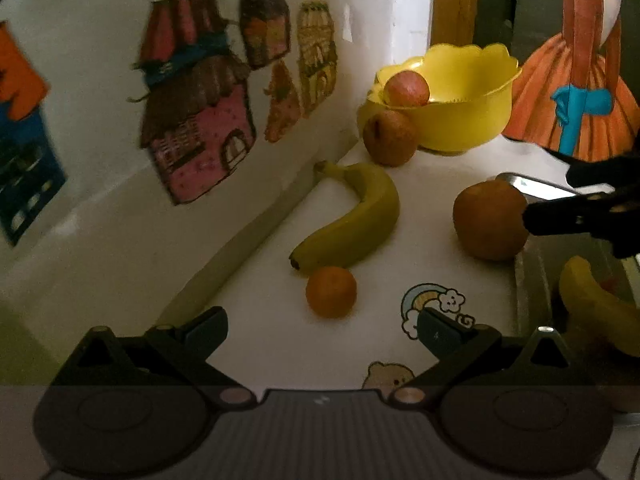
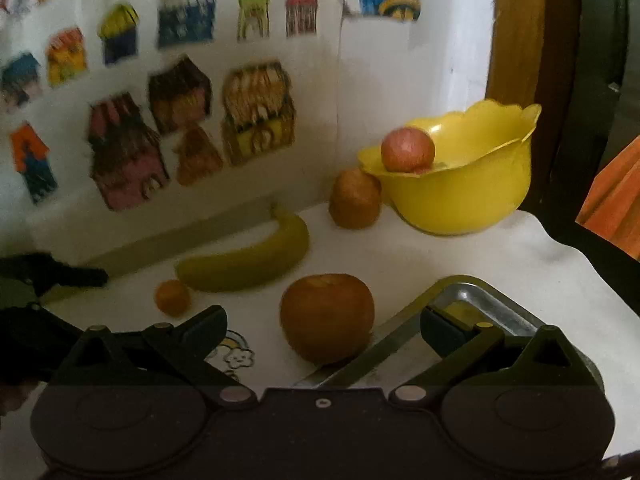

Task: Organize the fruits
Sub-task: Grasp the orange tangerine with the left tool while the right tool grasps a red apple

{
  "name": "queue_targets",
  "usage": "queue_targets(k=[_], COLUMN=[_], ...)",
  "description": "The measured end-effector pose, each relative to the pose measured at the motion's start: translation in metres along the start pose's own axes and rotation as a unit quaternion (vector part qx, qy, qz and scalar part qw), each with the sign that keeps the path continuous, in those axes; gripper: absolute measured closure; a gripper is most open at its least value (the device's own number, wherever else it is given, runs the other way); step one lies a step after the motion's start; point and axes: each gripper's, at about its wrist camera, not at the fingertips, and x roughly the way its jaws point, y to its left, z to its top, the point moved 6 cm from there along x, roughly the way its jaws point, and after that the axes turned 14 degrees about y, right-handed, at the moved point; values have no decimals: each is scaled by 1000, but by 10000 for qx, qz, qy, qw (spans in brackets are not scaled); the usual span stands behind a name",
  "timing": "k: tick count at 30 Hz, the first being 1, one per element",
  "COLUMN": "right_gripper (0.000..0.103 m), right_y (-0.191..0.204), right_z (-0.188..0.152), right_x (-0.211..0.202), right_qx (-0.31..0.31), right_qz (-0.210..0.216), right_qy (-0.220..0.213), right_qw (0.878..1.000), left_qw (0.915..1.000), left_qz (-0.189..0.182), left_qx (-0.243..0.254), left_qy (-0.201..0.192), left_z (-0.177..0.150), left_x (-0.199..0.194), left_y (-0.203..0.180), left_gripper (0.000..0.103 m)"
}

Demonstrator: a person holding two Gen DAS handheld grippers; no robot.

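Both fingers spread wide, empty, left fingers (image 1: 322, 326) over small orange (image 1: 331, 291), right fingers (image 2: 322, 326) by large orange (image 2: 327, 317), no readable writing.

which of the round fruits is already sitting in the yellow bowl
The pinkish-red apple, resting at the near rim inside the yellow bowl. The other round fruits all sit on the white table.

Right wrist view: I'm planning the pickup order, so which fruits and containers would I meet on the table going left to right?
Small orange → banana → large orange → apple on the table → apple in the bowl → yellow bowl. The metal tray overlaps that span, so I leave it out.
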Motion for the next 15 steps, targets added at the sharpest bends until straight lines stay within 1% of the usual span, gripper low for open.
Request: queue_targets(k=[4, 6, 11, 15], right_gripper=[1, 1, 1, 5], right_y=[-5, -7, -9, -8], right_z=[8, 10, 16, 23], right_x=[17, 25, 40, 47], right_qx=[-2, 52, 146, 141], right_qz=[48, 76, 196, 213], right_qy=[240, 358, 579, 729], right_qw=[9997, 9993, 9980, 9970], left_qw=[9995, 9994, 9993, 9990], left_qz=[58, 31, -182, -277], left_qx=[283, 314, 128, 25], left_qy=[127, 167, 287, 360], left_z=[6, 8, 13, 14], left_x=[12, 19, 27, 29], left_y=[-6, -8, -2, 3], left_gripper=[1, 2, 9, 15])
